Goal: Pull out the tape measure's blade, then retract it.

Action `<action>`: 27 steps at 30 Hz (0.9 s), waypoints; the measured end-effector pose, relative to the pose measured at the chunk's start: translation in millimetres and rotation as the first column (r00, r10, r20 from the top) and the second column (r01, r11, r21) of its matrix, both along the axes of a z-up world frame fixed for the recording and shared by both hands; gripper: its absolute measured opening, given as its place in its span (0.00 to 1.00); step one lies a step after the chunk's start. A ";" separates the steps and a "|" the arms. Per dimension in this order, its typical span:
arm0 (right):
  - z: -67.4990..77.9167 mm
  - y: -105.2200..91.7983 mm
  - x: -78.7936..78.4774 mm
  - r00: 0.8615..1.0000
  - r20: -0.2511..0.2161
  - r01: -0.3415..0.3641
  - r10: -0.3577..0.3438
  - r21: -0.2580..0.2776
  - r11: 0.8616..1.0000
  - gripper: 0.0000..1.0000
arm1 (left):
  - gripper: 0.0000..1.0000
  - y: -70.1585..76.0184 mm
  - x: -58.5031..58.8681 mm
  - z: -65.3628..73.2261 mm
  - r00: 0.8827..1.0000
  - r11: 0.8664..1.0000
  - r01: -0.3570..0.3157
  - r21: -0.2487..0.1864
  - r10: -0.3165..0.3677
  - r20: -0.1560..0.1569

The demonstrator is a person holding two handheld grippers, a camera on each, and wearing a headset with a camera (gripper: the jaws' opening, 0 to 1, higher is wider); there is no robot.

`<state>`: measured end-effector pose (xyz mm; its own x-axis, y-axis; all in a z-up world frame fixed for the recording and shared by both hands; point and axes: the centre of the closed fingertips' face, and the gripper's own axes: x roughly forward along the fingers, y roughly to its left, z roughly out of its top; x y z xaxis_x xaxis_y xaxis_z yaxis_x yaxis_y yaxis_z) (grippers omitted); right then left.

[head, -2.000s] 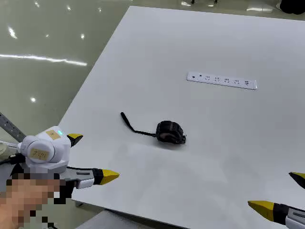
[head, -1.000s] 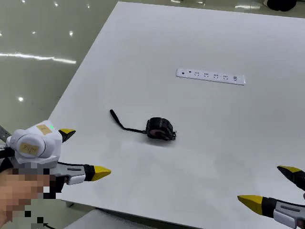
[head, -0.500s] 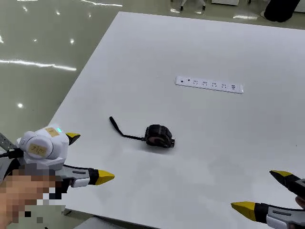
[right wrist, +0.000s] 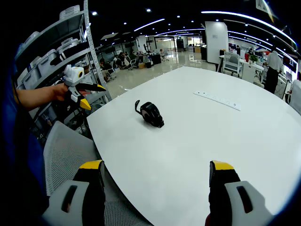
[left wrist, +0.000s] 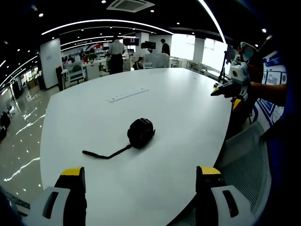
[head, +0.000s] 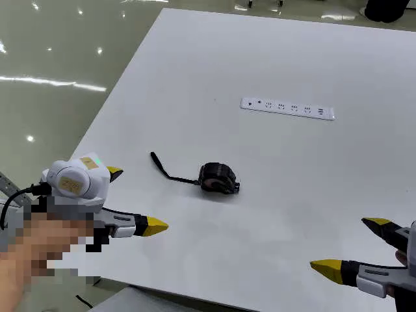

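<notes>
Head view: tape measure [head: 218, 178] lies between wide-open, empty left gripper [head: 138, 199] and right gripper [head: 346, 244].

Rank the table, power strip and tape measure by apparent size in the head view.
1. table
2 and 3, unranked: power strip looks longer but thin; tape measure looks stubbier, thicker, and lies nearer the camera.

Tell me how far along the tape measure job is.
Nothing looks done: the tape measure lies untouched on the white table, no blade drawn out. In hand: the left gripper and right gripper hover open at the near edge. Remaining: grasp, pull, retract.
</notes>
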<state>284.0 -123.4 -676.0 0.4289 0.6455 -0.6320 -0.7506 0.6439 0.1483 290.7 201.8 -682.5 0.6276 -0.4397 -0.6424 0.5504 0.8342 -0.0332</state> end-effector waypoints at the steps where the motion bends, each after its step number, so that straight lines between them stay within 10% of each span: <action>1: -0.7 1.0 1.0 1.000 0.000 -0.003 0.003 0.000 1.000 0.89 | 0.94 -1.7 1.3 -0.4 1.000 1.000 0.004 -0.001 -0.004 0.000; 27: -16.1 30.4 34.4 0.997 -0.005 -0.083 0.083 -0.017 0.996 0.88 | 0.93 -29.1 36.9 -18.2 0.997 0.997 0.072 -0.003 -0.072 -0.017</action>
